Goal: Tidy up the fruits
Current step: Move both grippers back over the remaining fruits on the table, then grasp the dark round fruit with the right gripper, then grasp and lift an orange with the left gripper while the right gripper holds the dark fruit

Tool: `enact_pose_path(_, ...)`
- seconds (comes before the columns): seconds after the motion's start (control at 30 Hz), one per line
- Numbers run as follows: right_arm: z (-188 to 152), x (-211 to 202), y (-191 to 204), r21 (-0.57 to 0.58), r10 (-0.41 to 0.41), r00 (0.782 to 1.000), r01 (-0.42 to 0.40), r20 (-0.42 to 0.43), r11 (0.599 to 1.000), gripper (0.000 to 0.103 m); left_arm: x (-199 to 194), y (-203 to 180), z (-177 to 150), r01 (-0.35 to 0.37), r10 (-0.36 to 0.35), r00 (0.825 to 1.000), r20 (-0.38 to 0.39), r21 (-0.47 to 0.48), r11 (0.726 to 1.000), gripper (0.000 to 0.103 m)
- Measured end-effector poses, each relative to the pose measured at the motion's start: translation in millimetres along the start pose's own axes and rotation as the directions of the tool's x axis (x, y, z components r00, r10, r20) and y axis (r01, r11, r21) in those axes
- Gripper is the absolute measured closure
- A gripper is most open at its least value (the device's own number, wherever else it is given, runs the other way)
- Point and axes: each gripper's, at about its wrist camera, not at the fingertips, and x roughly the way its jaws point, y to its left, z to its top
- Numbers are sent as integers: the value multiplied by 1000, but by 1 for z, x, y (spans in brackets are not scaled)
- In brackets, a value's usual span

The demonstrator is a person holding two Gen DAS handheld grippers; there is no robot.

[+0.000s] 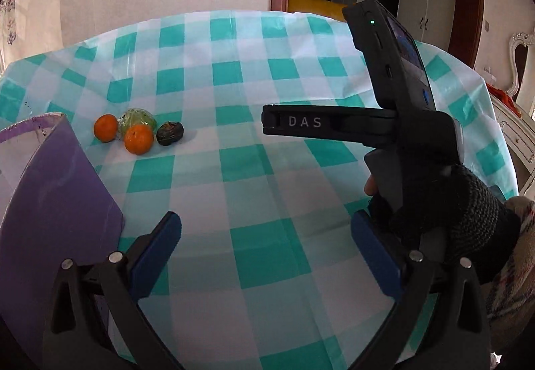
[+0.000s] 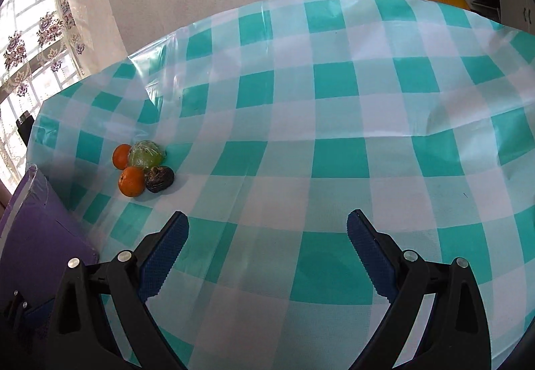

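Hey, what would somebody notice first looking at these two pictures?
A little cluster of fruit sits on the teal checked tablecloth, at far left: two oranges, a green wrapped fruit and a dark wrinkled one. A purple box stands at the left edge. Both hand-held grippers are open, holding nothing.

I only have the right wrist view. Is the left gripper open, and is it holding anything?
Observer: The left gripper is open, with nothing between its fingers.
Operator: What's it pointing at?
Observer: It looks out over the checked tablecloth, with the purple box right beside its left finger.
Operator: And what does it see of my gripper?
Observer: A black-gloved hand grips the right gripper, and one of its fingers is marked DAS.
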Motion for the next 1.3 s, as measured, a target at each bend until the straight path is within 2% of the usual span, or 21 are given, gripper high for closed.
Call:
enact_pose_path(0.17, 15, 24, 24, -96, 61, 998, -62, -21, 993, 10, 9, 19, -4, 48, -51, 998, -27, -95, 994, 2)
enact_pose_path(0.33, 30, 52, 47, -184, 120, 990, -132, -72, 974, 10, 14, 32, -10, 160, -165, 986, -20, -160, 974, 2)
enact_pose_path(0.47, 38, 76, 75, -277, 195, 970, -228, -142, 933, 10, 16, 39, -13, 179, -187, 982, -19, -205, 962, 2)
enact_pose_path(0.6, 37, 102, 101, -375, 148, 954, -241, -260, 895, 11, 16, 41, -13, 180, -187, 982, -11, -214, 960, 2)
enact_pose_path(0.67, 34, 112, 108, -399, 112, 948, -230, -298, 888, 18, 14, 40, -13, 178, -183, 983, -4, -211, 961, 2)
enact_pose_path(0.9, 35, 122, 125, -455, 104, 948, -239, -302, 858, 22, 14, 40, -12, 186, -190, 982, -1, -204, 961, 2)
enact_pose_path(0.93, 35, 122, 127, -460, 108, 947, -244, -303, 854, 23, 14, 40, -12, 186, -190, 982, -1, -204, 961, 2)
enact_pose_path(1.0, 34, 119, 128, -465, 126, 947, -258, -297, 847, 33, 14, 41, -13, 185, -189, 982, -1, -206, 961, 2)
enact_pose_path(1.07, 33, 113, 125, -460, 131, 952, -250, -276, 852, 63, 14, 41, -13, 185, -190, 982, -3, -207, 961, 2)
enact_pose_path(1.2, 33, 99, 102, -372, 139, 957, -229, -253, 900, 63, 14, 40, -13, 186, -192, 981, -9, -204, 961, 2)
enact_pose_path(1.3, 30, 78, 74, -301, 121, 971, -180, -206, 936, 63, 16, 39, -12, 185, -193, 981, -20, -203, 961, 2)
